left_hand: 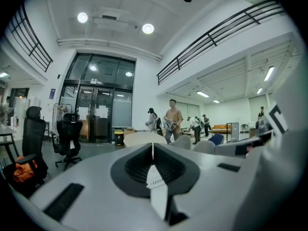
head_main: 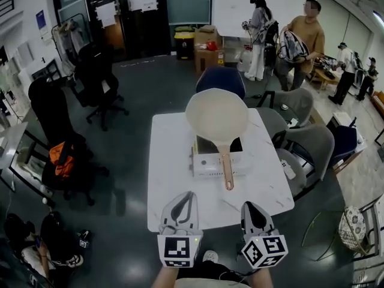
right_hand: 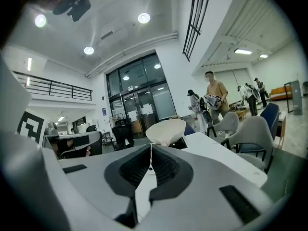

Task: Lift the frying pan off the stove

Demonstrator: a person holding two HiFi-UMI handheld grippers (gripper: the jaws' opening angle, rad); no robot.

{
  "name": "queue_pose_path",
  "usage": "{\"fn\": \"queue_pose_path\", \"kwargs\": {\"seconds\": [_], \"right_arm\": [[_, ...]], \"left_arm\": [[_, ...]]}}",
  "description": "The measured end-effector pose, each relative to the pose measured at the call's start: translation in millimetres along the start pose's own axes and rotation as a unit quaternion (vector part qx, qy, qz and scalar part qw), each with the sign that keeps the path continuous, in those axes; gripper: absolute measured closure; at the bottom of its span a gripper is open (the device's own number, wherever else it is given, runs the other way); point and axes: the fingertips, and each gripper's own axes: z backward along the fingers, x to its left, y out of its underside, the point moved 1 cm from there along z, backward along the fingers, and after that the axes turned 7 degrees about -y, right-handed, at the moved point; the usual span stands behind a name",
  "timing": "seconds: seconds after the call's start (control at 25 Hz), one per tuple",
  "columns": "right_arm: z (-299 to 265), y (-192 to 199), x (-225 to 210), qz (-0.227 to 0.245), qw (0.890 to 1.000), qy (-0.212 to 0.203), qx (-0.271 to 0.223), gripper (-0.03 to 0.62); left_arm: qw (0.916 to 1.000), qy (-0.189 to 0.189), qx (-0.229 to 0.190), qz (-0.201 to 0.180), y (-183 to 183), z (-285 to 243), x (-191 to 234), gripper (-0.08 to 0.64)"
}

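Left gripper point(head_main: 193, 194) and right gripper point(head_main: 247, 204) are over the near edge of the white table point(head_main: 171, 179), each with jaws closed together and holding nothing. Mid-table stands the stove point(head_main: 204, 162) with the frying pan point(head_main: 217, 117) resting on it. The pan's handle point(head_main: 226, 170) points straight back between the grippers. Its end appears nearer the right one.

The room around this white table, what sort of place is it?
Probably an open office or lab hall, not a kitchen: rolling office chairs on a bare floor, tall glass doors, a railed upper gallery, and the frying pan on a small stove set on a white table.
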Motion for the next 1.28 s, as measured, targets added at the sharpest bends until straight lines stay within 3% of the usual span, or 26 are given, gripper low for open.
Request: {"fn": "queue_pose_path", "kwargs": {"seconds": [0.2, 0.4, 0.72, 0.96, 1.28], "right_arm": [[-20.0, 7.3, -24.2, -0.055, 0.998, -0.034, 0.019, 0.577], [-35.8, 11.8, -36.5, -0.068, 0.996, -0.044, 0.032, 0.577], [-68.3, 28.5, -51.3, -0.106, 0.991, -0.060, 0.063, 0.575], [-87.8, 39.9, -59.4, -0.181, 0.974, -0.104, 0.088, 0.551], [-106.3, 54.5, -62.3, -0.235, 0.952, -0.155, 0.123, 0.482]], "left_arm": [[0.9996, -0.021, 0.015, 0.010, 3.6, -16.2, -3.3, 0.541], [0.9992, -0.027, 0.029, -0.003, 10.4, -31.7, -0.6, 0.541], [0.9988, -0.005, 0.049, -0.003, 28.5, -72.0, 1.6, 0.540], [0.9968, 0.036, 0.070, 0.013, 42.2, -100.9, -2.3, 0.541], [0.9929, 0.069, 0.092, 0.029, 53.3, -129.1, -2.9, 0.540]]}}
